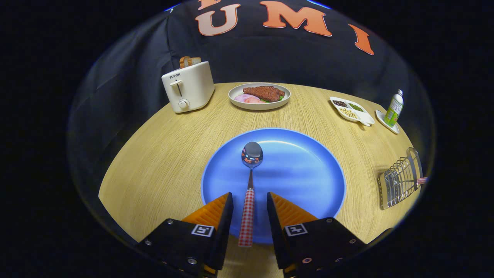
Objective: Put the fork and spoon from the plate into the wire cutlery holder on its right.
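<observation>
A spoon point(250, 181) with a shiny bowl and a red-and-white checked handle lies on the blue plate point(305, 170), its bowl pointing away from me. My gripper point(249, 197) is open, and the checked handle runs between the two fingers with a gap on each side. The wire cutlery holder point(399, 179) stands on the wooden table to the right of the plate. A checked handle point(422, 180) sticks out of it at its far side; what that utensil is I cannot tell.
At the back of the round wooden table point(162, 154) stand a cream toaster point(189, 87) with bread in it, a plate of meat point(259, 95), a divided white dish point(352, 110) of beans and a small green bottle point(393, 108) on a saucer.
</observation>
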### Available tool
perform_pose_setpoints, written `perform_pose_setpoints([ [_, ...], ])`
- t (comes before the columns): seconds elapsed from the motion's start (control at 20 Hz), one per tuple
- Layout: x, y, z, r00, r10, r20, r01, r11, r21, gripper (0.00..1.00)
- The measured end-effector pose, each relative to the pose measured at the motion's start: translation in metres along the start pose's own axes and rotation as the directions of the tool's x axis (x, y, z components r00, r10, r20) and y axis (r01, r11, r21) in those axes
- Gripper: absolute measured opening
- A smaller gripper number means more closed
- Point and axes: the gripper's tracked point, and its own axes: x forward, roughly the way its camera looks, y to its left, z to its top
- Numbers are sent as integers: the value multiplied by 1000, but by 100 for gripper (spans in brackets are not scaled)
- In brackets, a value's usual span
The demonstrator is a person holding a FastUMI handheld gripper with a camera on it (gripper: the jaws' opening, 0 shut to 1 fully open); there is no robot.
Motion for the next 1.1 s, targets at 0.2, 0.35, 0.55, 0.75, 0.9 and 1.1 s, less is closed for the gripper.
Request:
perform_pose_setpoints([
  [0.2, 1, -2, 1, 1000, -18, 7, 18, 1000, -7, 26],
  [0.35, -1, -5, 1, 1000, -24, -5, 24, 1000, 14, 9],
  [0.55, -14, -10, 15, 1000, -12, 11, 12, 999, 34, 8],
  [0.75, -33, -24, 36, 1000, 8, 9, -8, 999, 50, 7],
  [0.9, -51, -48, 45, 1000, 7, -8, -7, 999, 33, 8],
  [1.1, -77, -97, 51, 997, -28, -70, 30, 999, 24, 8],
])
